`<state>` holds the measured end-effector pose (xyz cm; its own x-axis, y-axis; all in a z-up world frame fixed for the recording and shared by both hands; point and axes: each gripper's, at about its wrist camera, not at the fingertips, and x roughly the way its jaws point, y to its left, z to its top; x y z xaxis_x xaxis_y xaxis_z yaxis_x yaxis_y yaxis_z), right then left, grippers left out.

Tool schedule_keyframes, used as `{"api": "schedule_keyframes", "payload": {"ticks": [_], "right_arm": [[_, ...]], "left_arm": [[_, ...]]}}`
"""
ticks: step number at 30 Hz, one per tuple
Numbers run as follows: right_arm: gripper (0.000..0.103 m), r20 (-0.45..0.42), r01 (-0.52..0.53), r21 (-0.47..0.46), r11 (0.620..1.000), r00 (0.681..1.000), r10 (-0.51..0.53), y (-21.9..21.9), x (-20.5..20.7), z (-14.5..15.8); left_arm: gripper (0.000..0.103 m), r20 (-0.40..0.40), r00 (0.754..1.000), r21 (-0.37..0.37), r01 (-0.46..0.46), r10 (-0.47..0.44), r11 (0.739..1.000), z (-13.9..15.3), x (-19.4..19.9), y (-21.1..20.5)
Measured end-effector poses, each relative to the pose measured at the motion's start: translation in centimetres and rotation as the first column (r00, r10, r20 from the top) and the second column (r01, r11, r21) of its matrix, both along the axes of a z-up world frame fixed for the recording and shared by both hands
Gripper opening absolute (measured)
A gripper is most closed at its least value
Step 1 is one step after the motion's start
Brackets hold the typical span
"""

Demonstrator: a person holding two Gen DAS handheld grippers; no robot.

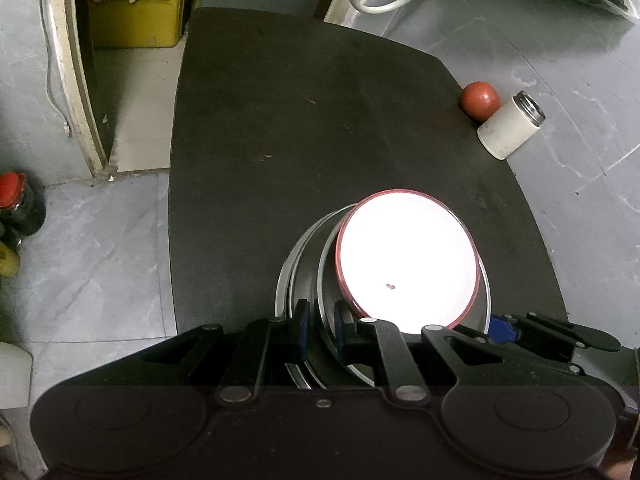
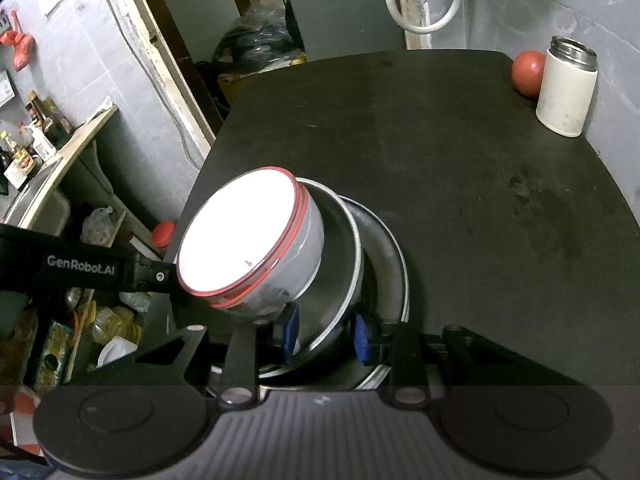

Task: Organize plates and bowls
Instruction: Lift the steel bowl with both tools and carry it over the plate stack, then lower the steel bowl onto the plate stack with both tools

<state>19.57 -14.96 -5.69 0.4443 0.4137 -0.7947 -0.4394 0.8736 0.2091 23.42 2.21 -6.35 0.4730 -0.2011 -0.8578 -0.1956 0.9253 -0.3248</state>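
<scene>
Above the dark tabletop (image 1: 280, 128), both grippers carry one stack. Left gripper (image 1: 321, 322) and right gripper (image 2: 326, 330) each have jaws clamped on the steel plates' (image 2: 340, 264) rims, steadying the red-rimmed bowls (image 2: 248, 240) nested on top.

The right gripper (image 2: 326, 332) clamps the rim of a steel pan (image 2: 340, 248) holding two stacked white red-rimmed bowls (image 2: 256, 248), tilted over a steel plate (image 2: 388, 256) on the black table (image 2: 460, 160).
</scene>
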Motion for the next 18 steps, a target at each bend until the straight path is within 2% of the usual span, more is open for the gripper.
{"api": "schedule_keyframes", "payload": {"ticks": [18], "right_arm": [[0.034,0.016,-0.050,0.016,0.999,0.999,0.050,-0.5,0.0,0.1]], "left_arm": [[0.013,0.015,0.999,0.079,-0.034,0.033,0.996,0.2,-0.1,-1.3]]}}
